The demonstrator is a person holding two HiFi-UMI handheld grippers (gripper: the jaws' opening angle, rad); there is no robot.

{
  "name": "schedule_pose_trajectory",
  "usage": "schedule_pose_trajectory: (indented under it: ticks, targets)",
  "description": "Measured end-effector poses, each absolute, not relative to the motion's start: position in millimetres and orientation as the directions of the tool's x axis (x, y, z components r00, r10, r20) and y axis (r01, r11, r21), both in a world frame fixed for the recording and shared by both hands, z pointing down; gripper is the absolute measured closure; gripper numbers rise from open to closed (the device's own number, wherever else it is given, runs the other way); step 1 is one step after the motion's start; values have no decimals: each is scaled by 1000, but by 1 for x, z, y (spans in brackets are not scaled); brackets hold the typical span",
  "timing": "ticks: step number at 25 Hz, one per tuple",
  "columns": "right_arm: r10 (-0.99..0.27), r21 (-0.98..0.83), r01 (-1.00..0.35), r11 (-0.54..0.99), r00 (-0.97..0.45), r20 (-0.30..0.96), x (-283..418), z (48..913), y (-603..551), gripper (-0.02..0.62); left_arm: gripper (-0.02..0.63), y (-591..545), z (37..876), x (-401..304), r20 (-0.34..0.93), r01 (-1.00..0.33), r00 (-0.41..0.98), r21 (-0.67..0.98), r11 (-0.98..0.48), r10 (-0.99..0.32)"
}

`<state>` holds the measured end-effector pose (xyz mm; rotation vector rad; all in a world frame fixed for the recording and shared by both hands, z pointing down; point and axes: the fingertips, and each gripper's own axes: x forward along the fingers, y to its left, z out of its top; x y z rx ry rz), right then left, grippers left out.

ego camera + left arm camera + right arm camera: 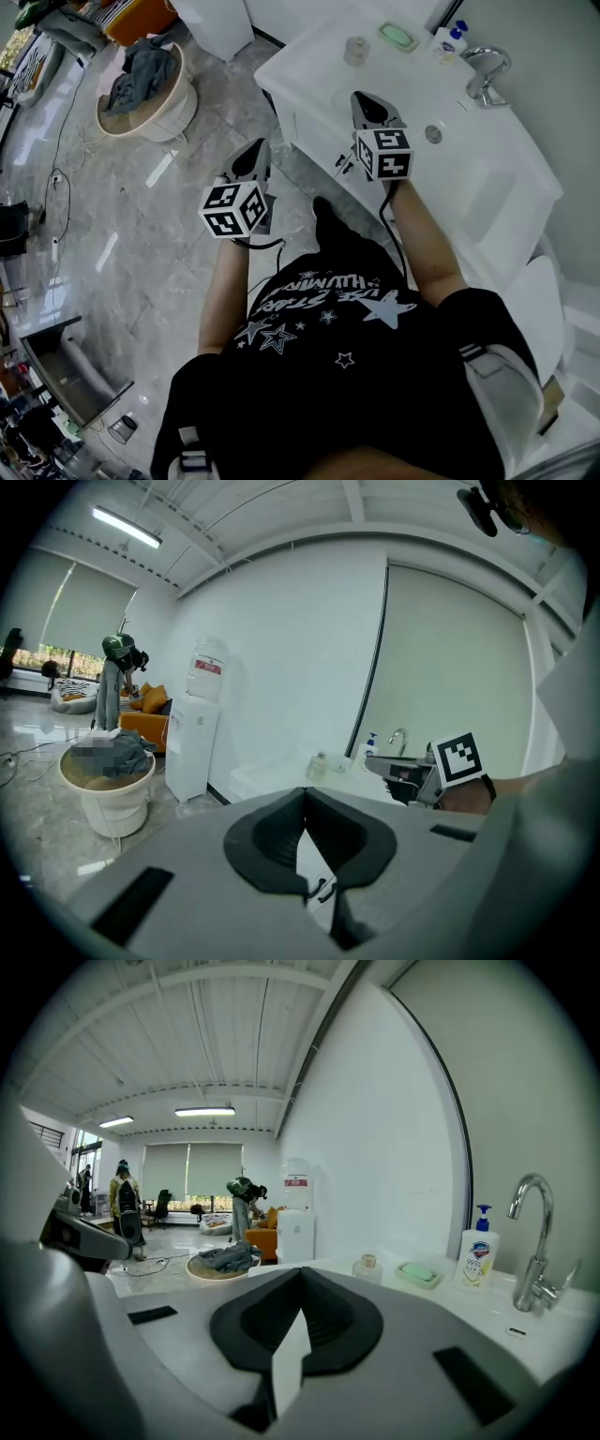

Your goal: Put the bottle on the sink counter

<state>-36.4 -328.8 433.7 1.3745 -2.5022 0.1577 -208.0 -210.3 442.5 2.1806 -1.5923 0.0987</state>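
Observation:
A small clear bottle (356,50) with a pale cap stands upright on the white sink counter (319,56), near its far end. It also shows in the right gripper view (368,1267) and, smaller, in the left gripper view (321,764). My right gripper (368,101) is over the counter's front edge, short of the bottle, shut and holding nothing (302,1283). My left gripper (258,150) hangs over the floor beside the counter, its pads together and empty (305,803).
A green soap dish (398,36), a white pump dispenser (448,42) and a chrome faucet (486,75) line the counter's back. A cream basket of clothes (150,94) sits on the marble floor at left. A water dispenser (192,742) stands by the wall. People stand far off.

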Motion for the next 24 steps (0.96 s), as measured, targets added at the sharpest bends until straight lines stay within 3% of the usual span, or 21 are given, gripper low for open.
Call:
schedule_pose_trajectory:
  ticks: [24]
  targets:
    - [-741,33,-778,627,-583,333,-49,426,-108,589,598,-18,430,-205,289,-917,335,320,-239,-897]
